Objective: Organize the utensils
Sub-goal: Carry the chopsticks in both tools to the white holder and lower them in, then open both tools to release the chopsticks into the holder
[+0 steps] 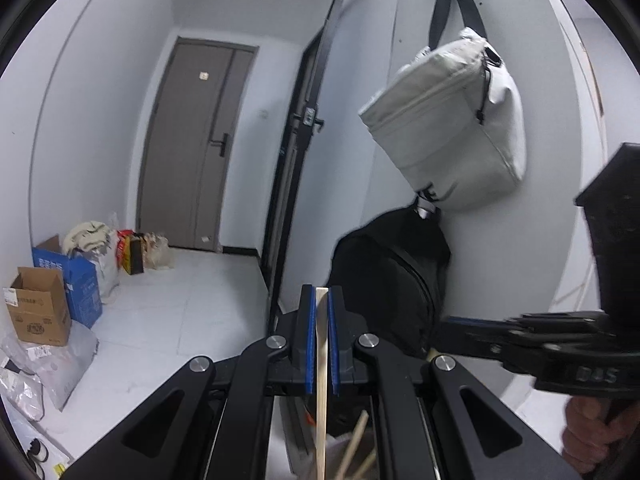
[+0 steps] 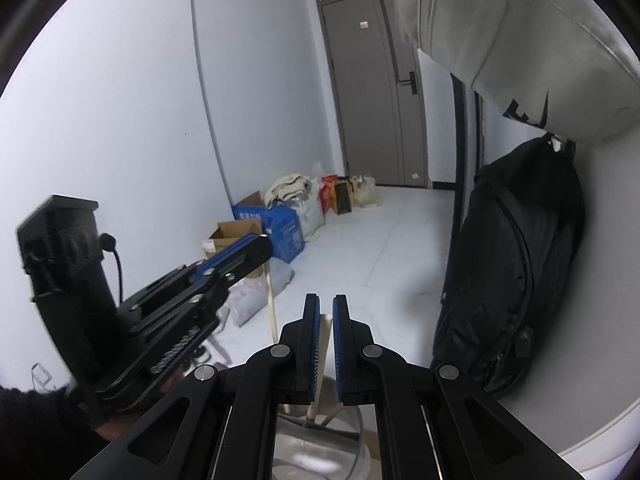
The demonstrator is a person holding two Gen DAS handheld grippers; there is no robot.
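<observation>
Pale wooden stick [image 1: 322, 360] standing near-vertical at lower centre of the left wrist view, pinched between the closed left gripper [image 1: 322, 344], other sticks [image 1: 354, 452] just below. Right gripper [image 2: 325, 344], lower centre of its view, closed on a second stick [image 2: 322, 360] slanting down into the clear container [image 2: 320, 452] directly beneath.
</observation>
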